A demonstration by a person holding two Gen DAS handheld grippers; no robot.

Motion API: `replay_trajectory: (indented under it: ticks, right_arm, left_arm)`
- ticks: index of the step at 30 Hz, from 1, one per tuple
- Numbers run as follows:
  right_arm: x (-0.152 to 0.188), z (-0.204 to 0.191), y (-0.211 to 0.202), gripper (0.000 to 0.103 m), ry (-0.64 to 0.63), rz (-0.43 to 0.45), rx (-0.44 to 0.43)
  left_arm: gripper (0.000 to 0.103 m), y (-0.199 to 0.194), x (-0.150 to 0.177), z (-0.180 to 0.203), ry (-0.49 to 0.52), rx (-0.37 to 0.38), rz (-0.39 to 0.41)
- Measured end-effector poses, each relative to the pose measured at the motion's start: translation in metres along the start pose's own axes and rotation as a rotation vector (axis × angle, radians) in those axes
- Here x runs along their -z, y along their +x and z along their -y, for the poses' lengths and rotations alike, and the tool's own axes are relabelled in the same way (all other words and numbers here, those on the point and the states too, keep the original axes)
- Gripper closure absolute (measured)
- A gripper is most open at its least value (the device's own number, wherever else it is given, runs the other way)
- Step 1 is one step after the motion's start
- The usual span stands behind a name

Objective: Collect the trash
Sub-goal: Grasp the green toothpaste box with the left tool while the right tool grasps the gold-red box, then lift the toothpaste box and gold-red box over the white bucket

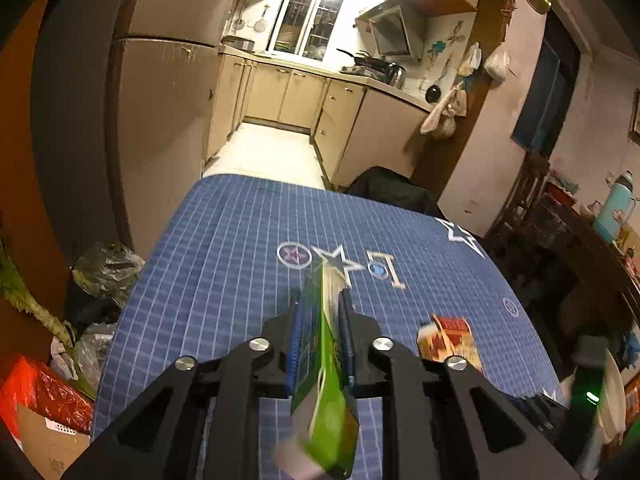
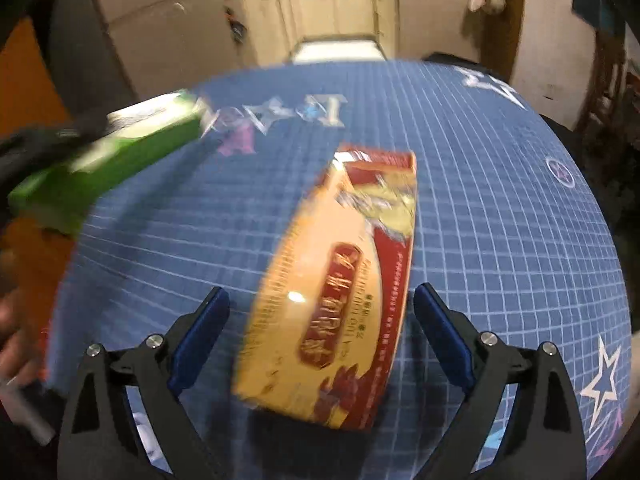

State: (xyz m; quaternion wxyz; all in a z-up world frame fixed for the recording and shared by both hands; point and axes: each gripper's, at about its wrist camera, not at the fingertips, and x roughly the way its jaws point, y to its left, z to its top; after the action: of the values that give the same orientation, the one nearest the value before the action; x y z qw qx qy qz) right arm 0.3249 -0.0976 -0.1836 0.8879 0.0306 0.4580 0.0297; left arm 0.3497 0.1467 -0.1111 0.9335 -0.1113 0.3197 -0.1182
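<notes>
The left gripper point(image 1: 321, 316) is clamped on a green carton point(image 1: 326, 376), which is pinched edge-on between the blue pads point(image 1: 347, 332) and held above the blue grid tablecloth point(image 1: 224, 264). In the right wrist view the same carton point(image 2: 104, 164) is seen at ten o'clock, blurred, raised over the cloth's edge. The right gripper point(image 2: 322, 304) is held with its jaws spread apart, one blue pad point(image 2: 200, 336) at eight o'clock and the other at four o'clock. Between them a red and cream box point(image 2: 332, 288) is seen lying on the tablecloth point(image 2: 500, 220), touched by neither pad. In the left wrist view this box point(image 1: 448, 340) is found at four o'clock of the held carton. Kitchen cabinets point(image 1: 304, 92) are seen at twelve o'clock beyond the table, and a red bag point(image 1: 48, 392) at eight o'clock.
</notes>
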Motion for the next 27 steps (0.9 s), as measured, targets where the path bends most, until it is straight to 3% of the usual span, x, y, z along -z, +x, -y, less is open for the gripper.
replay_trajectory:
  ticks: [1,2,6,10,11,12,14,16,20,21,22,23,24,27]
  right_arm:
    - [0.001,0.0,-0.001,0.033,-0.014,0.004,0.029]
    - [0.002,0.002,-0.001,0.038,-0.018,0.007,0.035]
    - [0.008,0.015,-0.008,0.039,-0.007,0.016,-0.009]
    - [0.019,0.026,-0.017,0.038,-0.008,0.009,-0.03]
    - [0.019,0.025,-0.019,0.038,-0.013,0.007,-0.028]
    - [0.02,0.027,-0.019,0.038,-0.023,0.004,-0.018]
    - [0.021,0.026,-0.021,0.032,-0.025,-0.001,-0.003]
    - [0.024,0.025,-0.021,0.029,-0.042,0.01,0.012]
    - [0.026,0.018,-0.015,0.022,-0.062,0.017,0.036]
    - [0.027,0.018,-0.015,0.023,-0.062,0.022,0.039]
    - [0.027,0.018,-0.015,0.035,-0.063,0.031,0.039]
    - [0.026,0.019,-0.016,0.039,-0.063,0.028,0.038]
    - [0.027,0.021,-0.016,0.039,-0.053,0.027,0.032]
    - [0.032,0.023,-0.02,0.04,-0.052,0.042,0.03]
  left_arm:
    - [0.085,0.003,0.003,-0.001,-0.002,0.003,-0.009]
    - [0.086,0.009,0.006,-0.001,-0.002,0.0,-0.014]
    - [0.089,0.022,0.018,-0.012,-0.02,-0.014,-0.063]
    - [0.087,0.017,0.027,-0.014,0.031,-0.02,-0.064]
    - [0.072,0.015,0.028,-0.014,0.058,0.003,-0.076]
    - [0.05,0.015,0.028,-0.014,0.086,0.033,-0.092]
    - [0.032,0.015,0.031,-0.012,0.143,0.028,-0.089]
    - [0.03,0.017,0.037,-0.005,0.224,-0.016,-0.097]
    - [0.03,0.032,0.046,0.007,0.281,-0.001,-0.152]
    - [0.03,0.041,0.051,0.01,0.313,-0.019,-0.176]
    - [0.032,0.05,0.055,0.012,0.329,-0.053,-0.198]
    - [0.045,0.061,0.061,0.012,0.344,-0.079,-0.241]
    - [0.053,0.061,0.062,0.013,0.348,-0.074,-0.235]
    - [0.062,0.058,0.067,0.017,0.354,-0.062,-0.23]
